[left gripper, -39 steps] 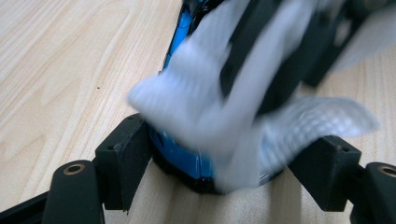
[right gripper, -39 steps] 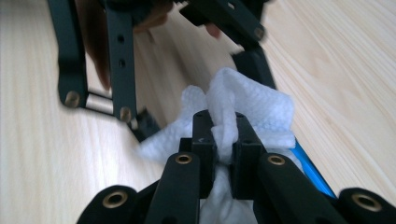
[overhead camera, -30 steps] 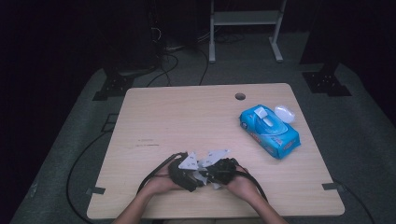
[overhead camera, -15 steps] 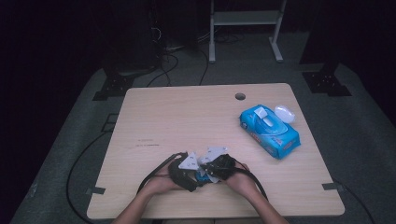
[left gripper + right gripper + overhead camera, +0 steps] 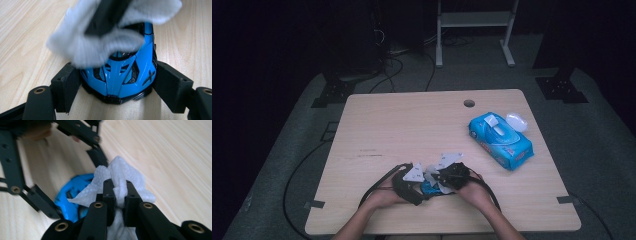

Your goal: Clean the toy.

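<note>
Near the front edge of a wooden table (image 5: pixel 412 120), the left gripper (image 5: pixel 117 87) clamps a blue toy car (image 5: pixel 120 77) between its jaws. The right gripper (image 5: pixel 120 192) pinches a crumpled white wipe (image 5: pixel 120 175) that rests against the car's top. A blue wipes pack (image 5: pixel 501 140) lies well apart at the right.

Both my forearms come in low and meet near the table's front edge. My left gripper (image 5: pixel 409 182) has its jaws clamped wide; my right gripper (image 5: pixel 451 176) pinches nearly closed, tilted down toward the left one.
</note>
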